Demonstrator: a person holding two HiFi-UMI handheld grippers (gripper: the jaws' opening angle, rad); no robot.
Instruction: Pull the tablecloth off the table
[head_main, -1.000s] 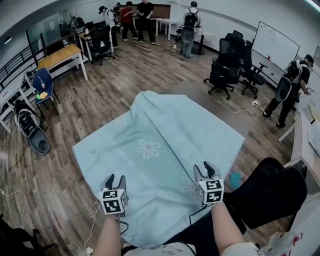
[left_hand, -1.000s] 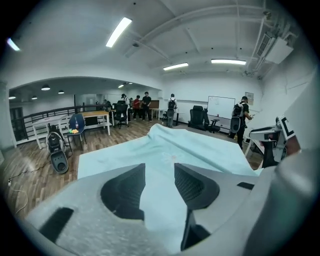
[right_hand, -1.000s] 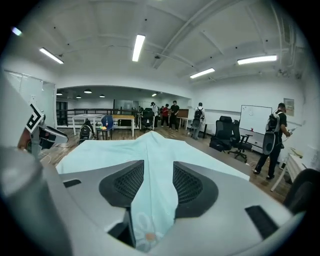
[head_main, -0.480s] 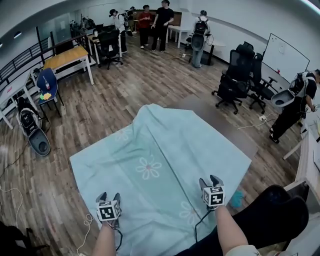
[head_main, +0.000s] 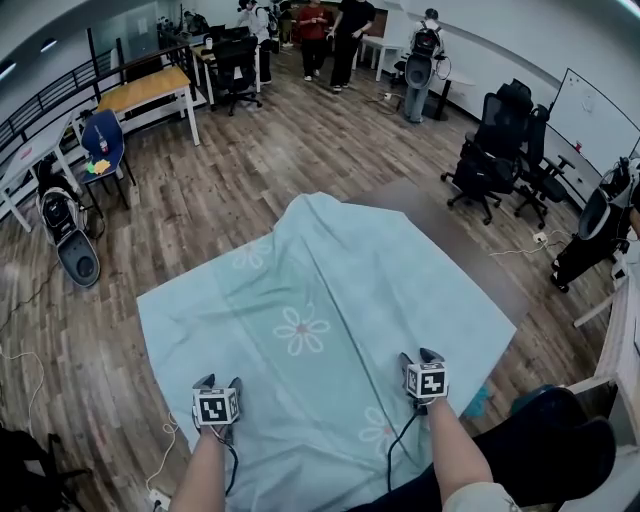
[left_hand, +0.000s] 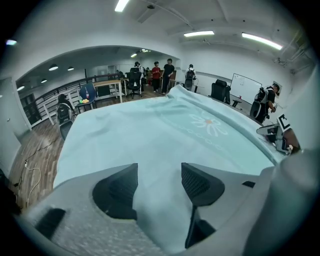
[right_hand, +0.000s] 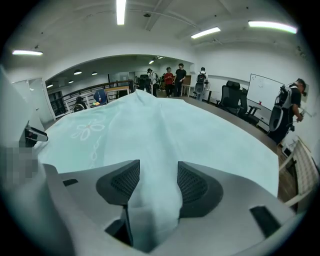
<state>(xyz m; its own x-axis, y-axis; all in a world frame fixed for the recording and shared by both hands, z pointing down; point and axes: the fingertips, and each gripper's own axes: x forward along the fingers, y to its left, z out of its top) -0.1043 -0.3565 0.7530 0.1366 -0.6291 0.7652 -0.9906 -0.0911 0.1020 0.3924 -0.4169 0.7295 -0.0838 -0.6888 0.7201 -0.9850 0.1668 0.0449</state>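
Observation:
A pale teal tablecloth (head_main: 320, 290) with flower prints covers most of a brown table (head_main: 455, 245), whose far right strip is bare. My left gripper (head_main: 218, 381) is at the cloth's near left edge and my right gripper (head_main: 426, 353) at its near right edge. In the left gripper view the jaws (left_hand: 160, 180) stand wide, with the tablecloth (left_hand: 165, 125) running loosely between the pads. In the right gripper view a raised fold of the tablecloth (right_hand: 155, 200) lies between the wide jaws of the right gripper (right_hand: 154, 179). Both are open.
Black office chairs (head_main: 495, 160) stand beyond the table at the right, and another black chair (head_main: 550, 440) is close at my right. A wooden desk (head_main: 150, 90), a blue chair (head_main: 100, 145) and standing people (head_main: 335, 25) are at the back. Cables (head_main: 170, 450) lie on the floor.
Both grippers now sit lower and farther back at the cloth's near edge, and the view has pulled back. The cloth lies much as before.

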